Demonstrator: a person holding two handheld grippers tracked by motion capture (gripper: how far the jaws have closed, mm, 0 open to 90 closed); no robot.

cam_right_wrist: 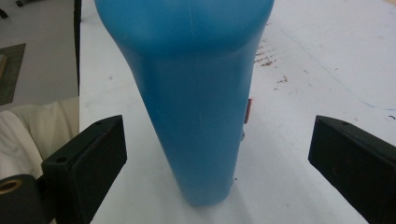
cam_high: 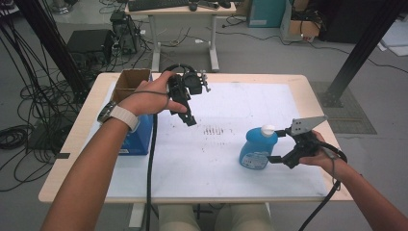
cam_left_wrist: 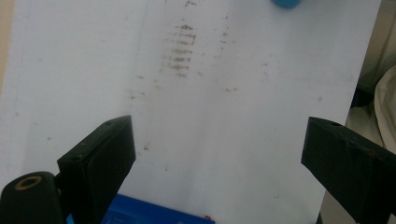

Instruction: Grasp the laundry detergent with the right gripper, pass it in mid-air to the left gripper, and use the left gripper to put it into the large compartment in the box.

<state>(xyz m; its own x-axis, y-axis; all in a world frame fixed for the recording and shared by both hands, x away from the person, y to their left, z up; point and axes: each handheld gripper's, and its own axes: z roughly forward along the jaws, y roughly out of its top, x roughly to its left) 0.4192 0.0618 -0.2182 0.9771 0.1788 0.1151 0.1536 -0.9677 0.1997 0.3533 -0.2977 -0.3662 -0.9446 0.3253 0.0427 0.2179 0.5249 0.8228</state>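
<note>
A blue bottle (cam_high: pixel 257 148) with a white cap stands upright on the white mat (cam_high: pixel 216 163), right of centre. My right gripper (cam_high: pixel 275 145) is open, one jaw on each side of the bottle and neither touching it. In the right gripper view the bottle (cam_right_wrist: pixel 196 107) rises between the wide-apart jaws of that gripper (cam_right_wrist: pixel 217 161). My left gripper (cam_high: pixel 189 118) hangs above the mat's left half, tilted downward. In its own view the left gripper (cam_left_wrist: pixel 217 154) is open with nothing between the jaws, and the bottle's (cam_left_wrist: pixel 285 2) edge shows at the top.
A blue box (cam_high: pixel 139 139) sits at the table's left under my left forearm, with an open cardboard box (cam_high: pixel 130 82) behind it. Brown smudges (cam_high: pixel 214 130) mark the mat's middle. The blue box's edge (cam_left_wrist: pixel 154 215) shows below the left jaws. Desks and cables lie beyond the table.
</note>
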